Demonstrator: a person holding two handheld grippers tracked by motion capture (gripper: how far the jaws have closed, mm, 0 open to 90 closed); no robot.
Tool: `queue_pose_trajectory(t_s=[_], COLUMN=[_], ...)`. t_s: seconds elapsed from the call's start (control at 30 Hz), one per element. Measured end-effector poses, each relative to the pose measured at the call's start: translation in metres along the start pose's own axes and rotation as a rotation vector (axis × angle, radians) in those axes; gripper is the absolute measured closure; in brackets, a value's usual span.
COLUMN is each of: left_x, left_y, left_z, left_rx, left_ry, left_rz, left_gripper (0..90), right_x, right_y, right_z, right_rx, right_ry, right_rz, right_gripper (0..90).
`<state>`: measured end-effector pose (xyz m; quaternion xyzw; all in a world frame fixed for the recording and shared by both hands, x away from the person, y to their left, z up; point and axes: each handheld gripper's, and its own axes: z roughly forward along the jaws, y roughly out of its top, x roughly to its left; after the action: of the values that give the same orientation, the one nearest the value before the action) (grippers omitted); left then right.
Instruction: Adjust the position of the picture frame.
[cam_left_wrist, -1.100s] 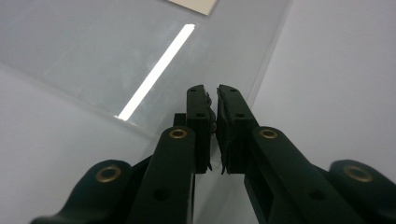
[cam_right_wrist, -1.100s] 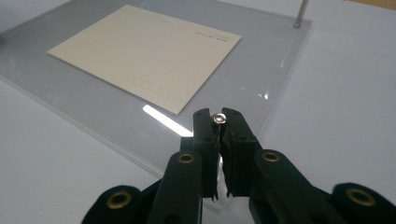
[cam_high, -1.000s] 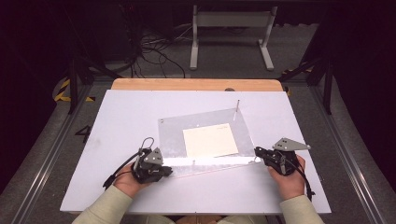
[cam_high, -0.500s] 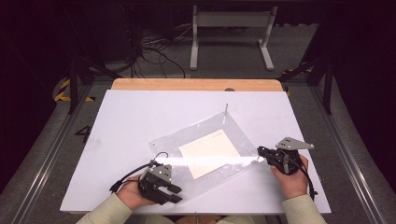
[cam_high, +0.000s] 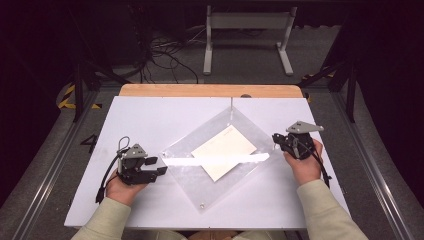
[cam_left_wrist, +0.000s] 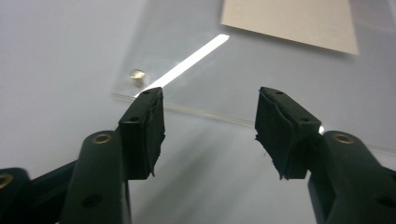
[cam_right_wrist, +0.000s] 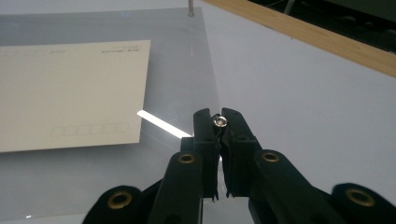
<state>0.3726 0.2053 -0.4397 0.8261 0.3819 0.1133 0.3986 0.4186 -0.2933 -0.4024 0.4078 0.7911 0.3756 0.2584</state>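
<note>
Right gripper pinches a corner stud of the clear acrylic sheet; left gripper, jaws just opening, holds nothing.

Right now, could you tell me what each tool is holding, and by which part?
The right tool grips the clear sheet at its corner stud. The left tool is open and holds nothing.
</note>
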Motion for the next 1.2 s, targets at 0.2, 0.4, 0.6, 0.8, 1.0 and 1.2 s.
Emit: queue_pose_trajectory(t_s=[0.2,0.4,0.6,0.8,1.0,1.2], left_x=[0.005,0.006,0.011,0.014,0.017,0.018], left_y=[0.002,0.007,0.015,0.018,0.017,0.016], left_z=[0.009,0.024,0.035,0.044,0.049,0.045], left_rx=[-0.044,-0.039,-0.049,-0.017,0.002,0.019], left_ry=[0.101,0.124,0.13,0.147,0.127,0.075], left_rz=[0.027,0.04,0.053,0.068,0.062,0.049], left_gripper=[33.2,35.7,53.7,66.0,80.6,84.0], right_x=[-0.019,-0.029,-0.022,-0.011,-0.008,-0.006], right_y=[0.016,0.011,0.0,-0.027,-0.043,-0.044], right_z=[0.035,0.057,0.029,-0.007,-0.03,-0.038], right_rx=[0.026,0.026,-0.042,-0.145,-0.168,-0.179], right_ry=[-0.009,-0.006,-0.055,-0.051,-0.033,-0.023], right_rz=[0.041,0.096,0.083,0.1,0.141,0.146], right_gripper=[84.8,84.0,77.1,77.1,76.9,76.4])
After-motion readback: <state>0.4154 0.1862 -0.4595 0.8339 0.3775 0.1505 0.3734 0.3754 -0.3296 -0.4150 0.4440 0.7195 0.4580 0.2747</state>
